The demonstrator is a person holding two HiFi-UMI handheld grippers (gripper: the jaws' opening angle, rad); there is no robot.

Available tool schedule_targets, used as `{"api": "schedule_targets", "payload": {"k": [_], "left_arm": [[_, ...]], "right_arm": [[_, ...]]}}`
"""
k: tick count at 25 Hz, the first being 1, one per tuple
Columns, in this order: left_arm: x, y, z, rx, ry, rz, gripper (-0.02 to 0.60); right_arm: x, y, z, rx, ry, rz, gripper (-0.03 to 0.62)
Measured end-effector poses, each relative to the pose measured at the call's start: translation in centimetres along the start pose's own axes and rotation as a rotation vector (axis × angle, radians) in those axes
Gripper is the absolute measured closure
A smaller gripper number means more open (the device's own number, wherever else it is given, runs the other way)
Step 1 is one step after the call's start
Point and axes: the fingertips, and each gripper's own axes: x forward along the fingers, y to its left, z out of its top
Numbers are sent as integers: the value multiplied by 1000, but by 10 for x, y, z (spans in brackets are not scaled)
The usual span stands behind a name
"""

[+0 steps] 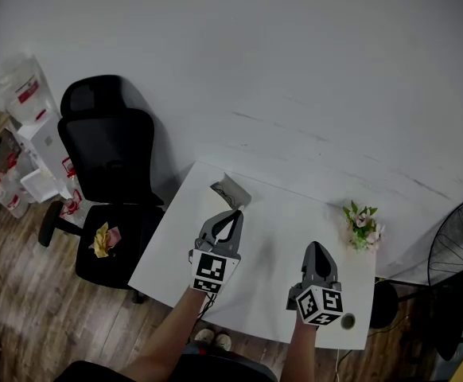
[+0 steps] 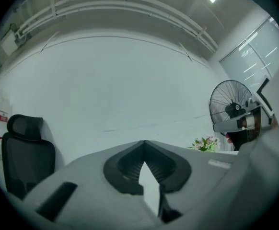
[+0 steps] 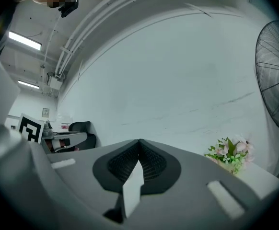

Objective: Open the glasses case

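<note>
The glasses case is a small grey case near the far edge of the white table; its lid looks raised. My left gripper hovers just in front of the case, apart from it, jaws shut and empty. To its right my right gripper is held over the table, also shut with nothing in it. In the left gripper view the left gripper points level at the white wall, and the case is hidden there. The right gripper in its own view faces the wall too.
A small pot of flowers stands at the table's far right corner, and a small round object lies near its front right corner. A black office chair stands left of the table. A standing fan is at the right.
</note>
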Motion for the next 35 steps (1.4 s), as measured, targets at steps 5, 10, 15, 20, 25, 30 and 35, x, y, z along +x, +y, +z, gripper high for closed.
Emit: {"api": "schedule_targets", "payload": {"k": [5, 10, 15, 20, 25, 30, 35], "left_arm": [[-9, -6, -1, -13, 9, -8, 574], [-15, -8, 1, -20, 4, -17, 574], [-18, -11, 3, -35, -7, -36, 574], [-23, -12, 0, -35, 7, -39, 574], [-27, -9, 0, -39, 5, -25, 574], [-32, -8, 0, -37, 6, -21, 574], [-33, -8, 0, -33, 5, -23, 574]], "right_arm": [[-5, 3, -1, -17, -3, -8, 588], [-9, 7, 0, -29, -4, -16, 588], [-13, 8, 0, -30, -2, -17, 588], [-16, 9, 1, -27, -1, -20, 588], [-18, 13, 0, -26, -1, -13, 588], [-19, 17, 2, -25, -4, -7, 588], [-20, 19, 2, -23, -7, -3, 588]]}}
